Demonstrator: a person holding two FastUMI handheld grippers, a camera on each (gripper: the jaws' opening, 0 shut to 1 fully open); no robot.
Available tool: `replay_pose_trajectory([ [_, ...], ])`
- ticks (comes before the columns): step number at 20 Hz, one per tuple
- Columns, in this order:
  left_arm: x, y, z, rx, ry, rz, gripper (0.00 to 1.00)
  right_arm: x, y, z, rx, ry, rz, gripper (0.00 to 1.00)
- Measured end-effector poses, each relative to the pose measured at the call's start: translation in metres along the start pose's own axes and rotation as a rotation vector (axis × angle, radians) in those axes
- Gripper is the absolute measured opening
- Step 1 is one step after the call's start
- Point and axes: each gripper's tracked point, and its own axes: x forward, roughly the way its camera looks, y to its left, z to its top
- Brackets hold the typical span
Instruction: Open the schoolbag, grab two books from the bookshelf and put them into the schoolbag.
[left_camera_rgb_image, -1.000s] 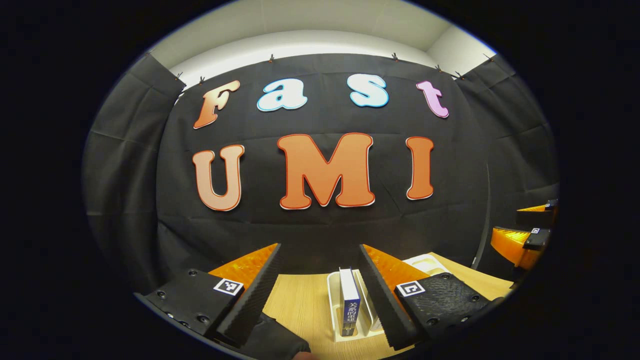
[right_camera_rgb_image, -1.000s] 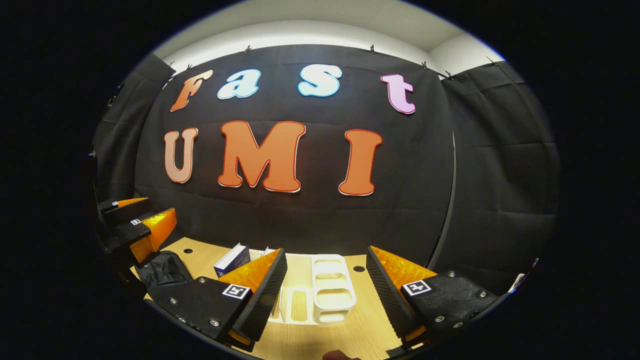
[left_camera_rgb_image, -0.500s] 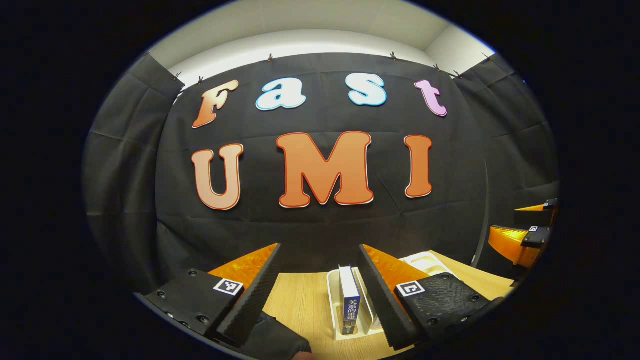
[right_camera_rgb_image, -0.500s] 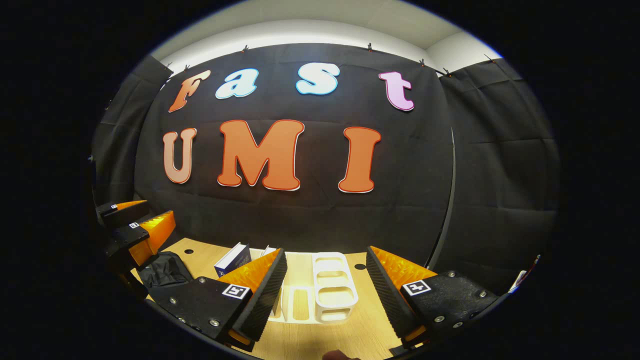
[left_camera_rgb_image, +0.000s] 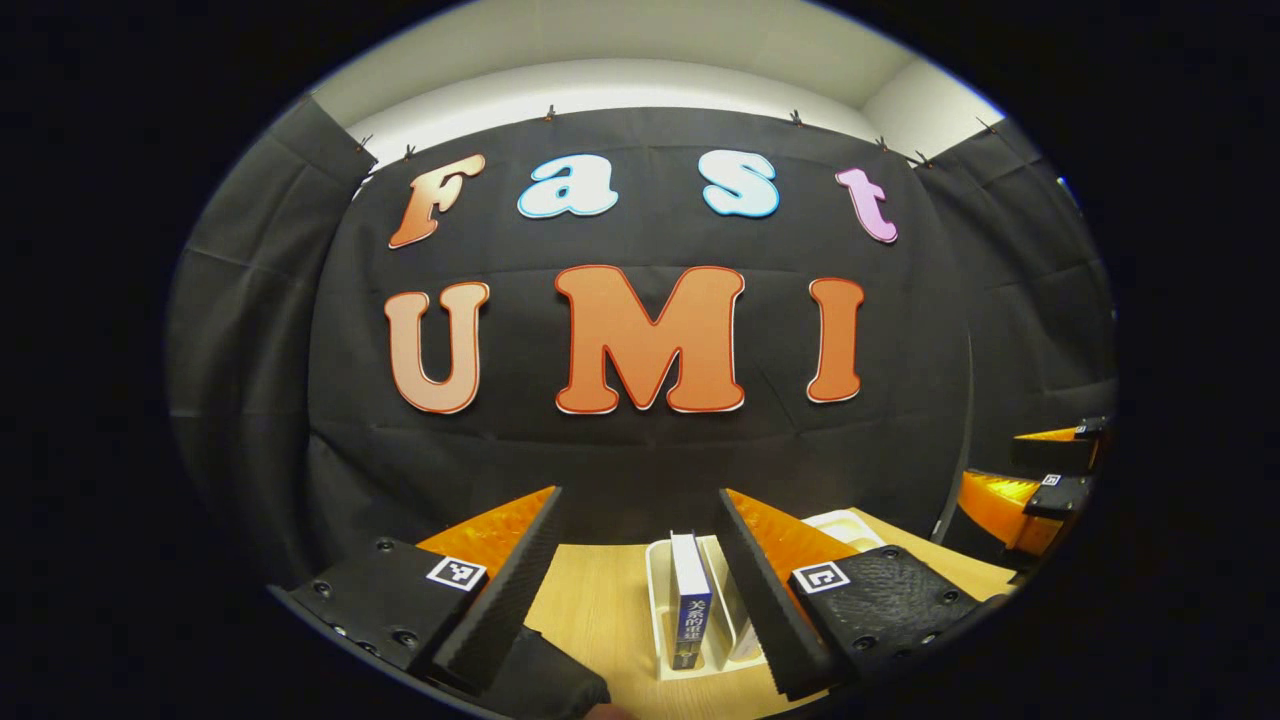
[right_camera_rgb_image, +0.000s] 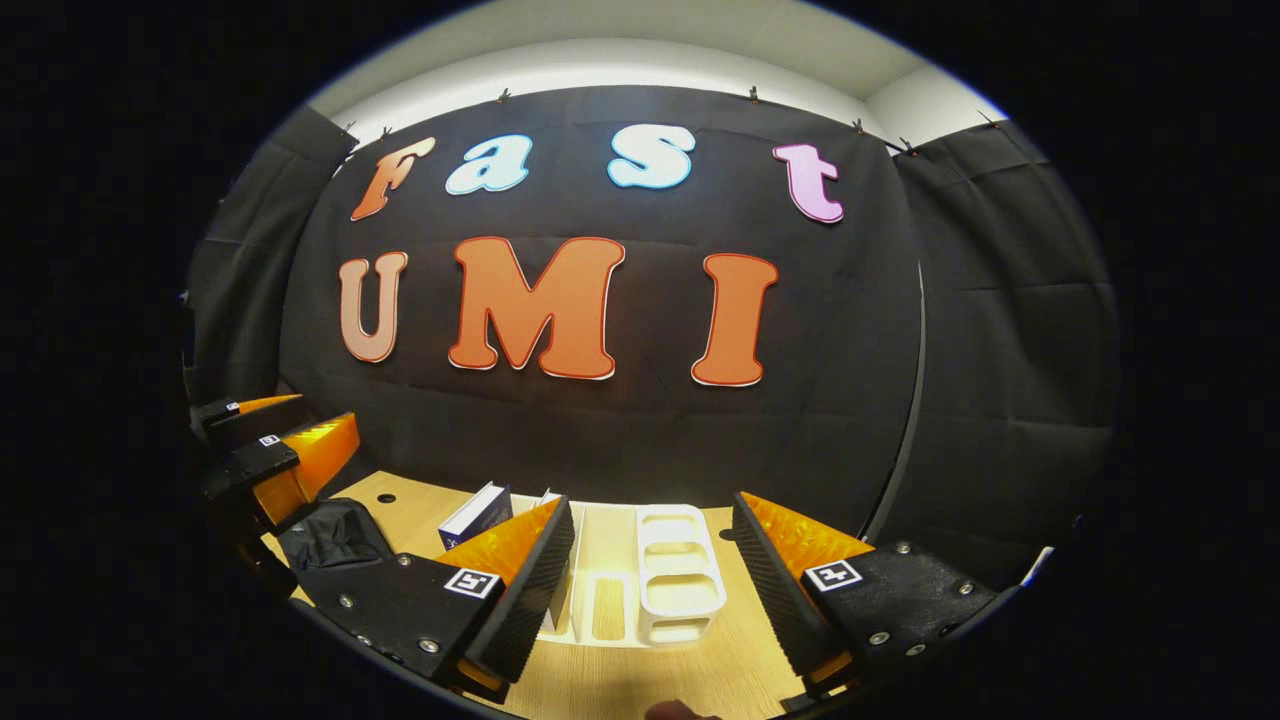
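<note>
- Left gripper (left_camera_rgb_image: 640, 590): fingers spread wide, nothing between them, held above the table (left_camera_rgb_image: 600, 610) and level, aimed at the back wall.
- Right gripper (right_camera_rgb_image: 650, 590): fingers likewise spread and empty, level, above the white bookshelf (right_camera_rgb_image: 680, 580).
- Book (left_camera_rgb_image: 690, 610): blue, upright in the bookshelf, spine toward the left gripper, just ahead of its fingers.
- Schoolbag (right_camera_rgb_image: 330, 535): dark cloth heap at the table's left side, beneath the left gripper; whether it is open cannot be told.
- Judgement: opening the bag comes first. Lower a gripper to the cloth, find the zip or flap, pinch it squarely.
</note>
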Motion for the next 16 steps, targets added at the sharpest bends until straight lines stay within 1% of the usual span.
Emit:
replay_pose_trajectory([
  [1,0.000,0.001,-0.003,0.010,0.002,0.008,0.94,0.000,0.000,0.000,-0.002,-0.001,-0.002,0.95],
  [2,-0.001,0.003,-0.006,0.020,0.007,0.017,0.96,0.000,0.000,0.000,-0.003,-0.002,0.001,0.95],
  [7,-0.008,0.002,-0.011,0.071,-0.005,0.018,0.96,0.001,-0.001,-0.006,-0.009,0.001,0.007,0.95],
  [10,-0.010,0.006,-0.021,0.103,0.016,0.024,0.96,0.003,-0.006,-0.006,-0.005,-0.004,0.001,0.95],
  [14,-0.014,0.014,-0.041,0.181,0.058,0.032,0.96,0.006,-0.014,-0.007,-0.021,-0.014,-0.003,0.95],
  [16,-0.018,0.021,-0.058,0.222,0.092,0.035,0.95,0.007,-0.015,-0.011,-0.032,-0.005,0.005,0.95],
])
